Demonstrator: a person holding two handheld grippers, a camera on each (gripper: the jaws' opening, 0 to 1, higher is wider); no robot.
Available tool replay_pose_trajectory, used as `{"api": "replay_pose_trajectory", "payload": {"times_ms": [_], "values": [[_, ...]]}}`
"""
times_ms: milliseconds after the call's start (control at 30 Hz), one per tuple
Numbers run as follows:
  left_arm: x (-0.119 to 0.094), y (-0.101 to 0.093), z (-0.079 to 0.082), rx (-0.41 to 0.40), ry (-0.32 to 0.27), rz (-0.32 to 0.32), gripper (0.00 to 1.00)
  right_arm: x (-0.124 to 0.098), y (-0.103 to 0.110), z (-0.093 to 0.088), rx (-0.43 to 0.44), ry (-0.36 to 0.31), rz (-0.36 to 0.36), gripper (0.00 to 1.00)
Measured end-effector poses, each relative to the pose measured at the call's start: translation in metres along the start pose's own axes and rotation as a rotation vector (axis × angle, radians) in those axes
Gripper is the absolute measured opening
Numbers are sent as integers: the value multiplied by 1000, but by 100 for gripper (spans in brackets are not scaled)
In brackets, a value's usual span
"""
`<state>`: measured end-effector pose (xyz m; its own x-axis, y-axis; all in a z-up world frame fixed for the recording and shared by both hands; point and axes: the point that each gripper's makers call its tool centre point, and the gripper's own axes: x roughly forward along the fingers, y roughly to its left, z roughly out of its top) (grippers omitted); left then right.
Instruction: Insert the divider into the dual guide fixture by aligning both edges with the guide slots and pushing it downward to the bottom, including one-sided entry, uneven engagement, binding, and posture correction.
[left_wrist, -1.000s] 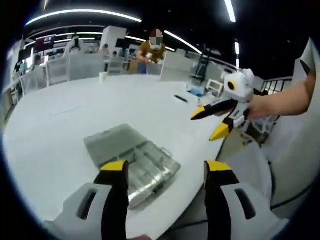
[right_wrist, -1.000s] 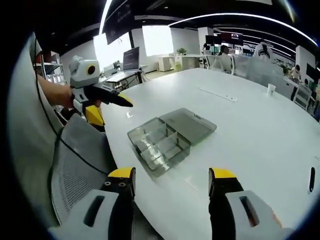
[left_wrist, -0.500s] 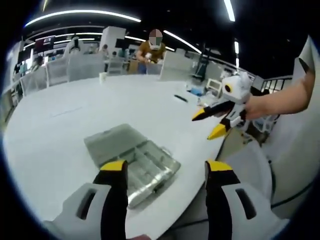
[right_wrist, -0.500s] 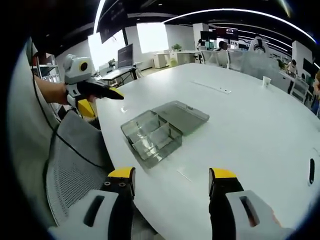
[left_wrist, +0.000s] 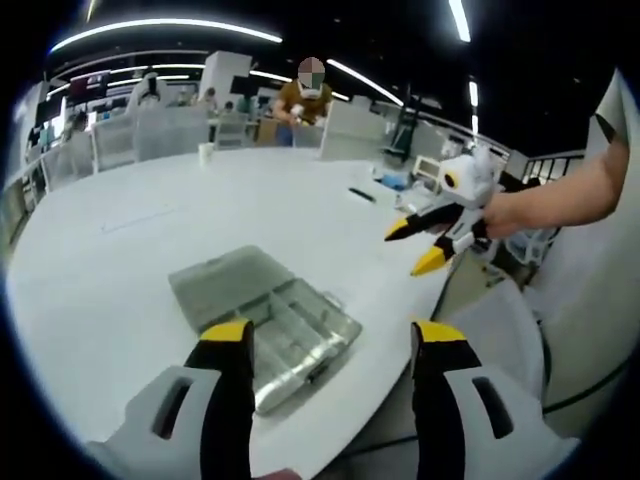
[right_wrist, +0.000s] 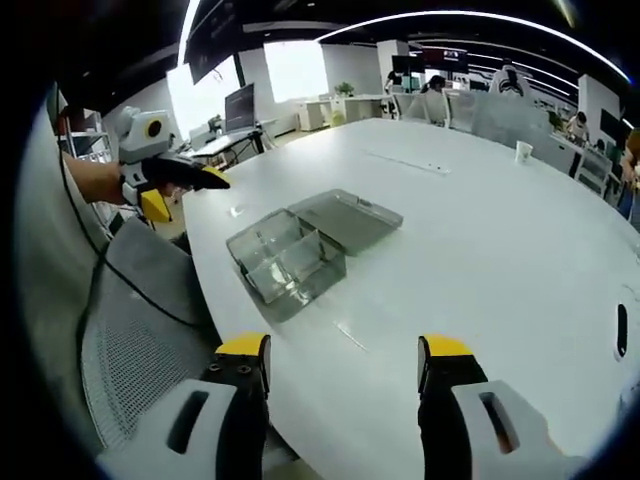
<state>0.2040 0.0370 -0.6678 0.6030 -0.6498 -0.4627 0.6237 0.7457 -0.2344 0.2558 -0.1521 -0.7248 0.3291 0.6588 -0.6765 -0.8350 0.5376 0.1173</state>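
I see a clear plastic box lying open on the white table near its edge, lid flat beside the compartments; in the left gripper view it sits just beyond my left gripper, whose jaws stand wide apart with nothing between them. My right gripper is likewise spread wide and empty, with the box well ahead of it. A grey mesh chair stands beside the table edge.

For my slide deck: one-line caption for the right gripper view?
Open right gripper faces a clear compartment box, lid open, on a white table.
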Motion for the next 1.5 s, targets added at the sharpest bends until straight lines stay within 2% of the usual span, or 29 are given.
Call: {"api": "replay_pose_trajectory", "payload": {"times_ms": [867,1500], "values": [[0,2,-1,-9,5,6,62,-1,-31,-23,17,50,-35,55],[3,2,-2,-1,17,4,62,-5,-60,-55,4,132,-67,53]]}}
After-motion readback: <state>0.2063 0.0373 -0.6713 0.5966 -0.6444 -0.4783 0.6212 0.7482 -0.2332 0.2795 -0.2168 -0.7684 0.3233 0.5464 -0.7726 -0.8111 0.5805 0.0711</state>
